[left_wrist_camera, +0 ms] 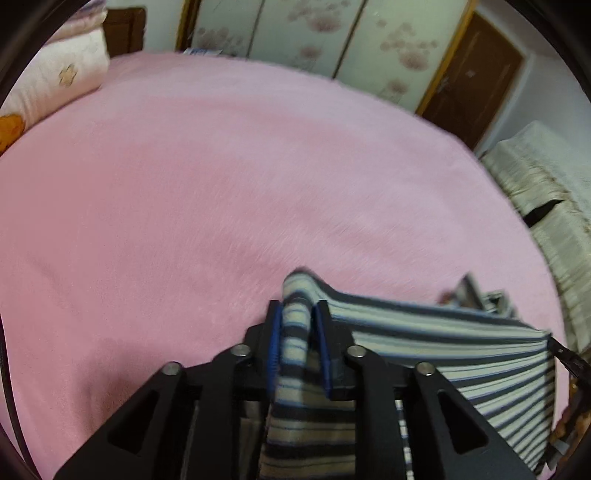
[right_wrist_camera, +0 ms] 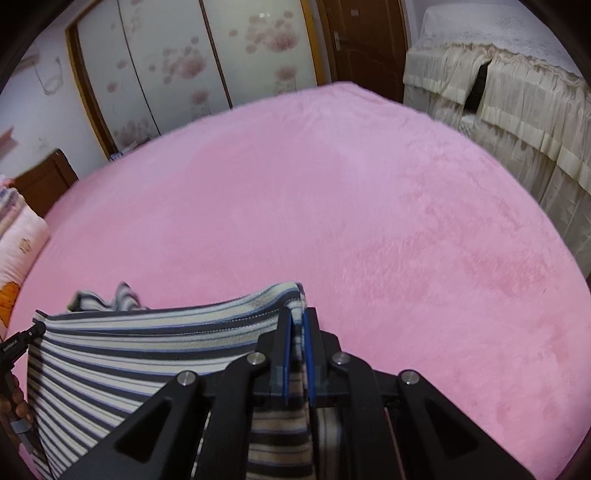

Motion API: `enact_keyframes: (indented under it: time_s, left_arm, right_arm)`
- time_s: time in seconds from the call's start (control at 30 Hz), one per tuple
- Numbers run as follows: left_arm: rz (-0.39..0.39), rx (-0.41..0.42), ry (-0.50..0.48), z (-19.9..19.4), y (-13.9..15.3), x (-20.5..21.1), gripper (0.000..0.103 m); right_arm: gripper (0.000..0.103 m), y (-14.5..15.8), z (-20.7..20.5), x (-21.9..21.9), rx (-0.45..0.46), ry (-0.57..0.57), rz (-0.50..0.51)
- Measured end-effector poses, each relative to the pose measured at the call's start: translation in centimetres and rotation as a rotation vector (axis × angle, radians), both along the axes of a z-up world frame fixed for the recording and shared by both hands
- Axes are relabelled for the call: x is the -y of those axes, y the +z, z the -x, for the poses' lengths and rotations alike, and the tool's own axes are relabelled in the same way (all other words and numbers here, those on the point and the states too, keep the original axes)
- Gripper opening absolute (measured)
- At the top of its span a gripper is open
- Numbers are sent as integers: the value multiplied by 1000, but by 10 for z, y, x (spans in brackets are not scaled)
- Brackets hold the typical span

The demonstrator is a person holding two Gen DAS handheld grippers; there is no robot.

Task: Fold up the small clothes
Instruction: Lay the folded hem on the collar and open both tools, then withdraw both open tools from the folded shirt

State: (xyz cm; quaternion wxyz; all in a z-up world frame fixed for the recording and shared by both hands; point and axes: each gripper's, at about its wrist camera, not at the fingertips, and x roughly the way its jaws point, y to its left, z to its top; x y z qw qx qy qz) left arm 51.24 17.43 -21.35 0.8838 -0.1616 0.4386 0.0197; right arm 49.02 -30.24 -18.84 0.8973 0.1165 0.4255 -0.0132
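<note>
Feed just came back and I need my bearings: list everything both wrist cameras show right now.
striped garment: one, cream with dark and blue stripes, stretched between both grippers above the bed
bed cover: one, pink, fills the foreground
pillow: one, pale floral, far left corner of the bed
wardrobe doors: several, white with pink flowers, behind the bed
door: one, brown
draped furniture: one, cream cloth, right of the bed
left gripper: black, clamping one garment corner
right gripper: black, clamping the other corner

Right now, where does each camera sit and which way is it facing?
Left wrist: on the left gripper, looking down its fingers across the pink bed; pads pinch the striped cloth.
Right wrist: on the right gripper, same bed, pads shut on the cloth.
Shared: cloth, bed, wardrobe, each other's gripper at the edge.
</note>
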Motion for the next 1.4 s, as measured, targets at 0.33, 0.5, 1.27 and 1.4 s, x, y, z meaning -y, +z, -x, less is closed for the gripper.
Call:
enact_keyframes:
  time_s: [0.33,0.5,1.27,1.4]
  left_arm:
    - [-35,9,100,56,62,-29,60]
    - [-149,-23,-17,116,92,2,65]
    - [49,-33,36,244,-4,31,56]
    - [92,-35,37,249,-5,22,57]
  right_arm:
    - [33,58,60,-2,7,26,29]
    - [33,86,118,-18,26,87,36]
    - [11,-26,240,-39,-119,100,56]
    - [8,-22,250,-17,-111,64,-27]
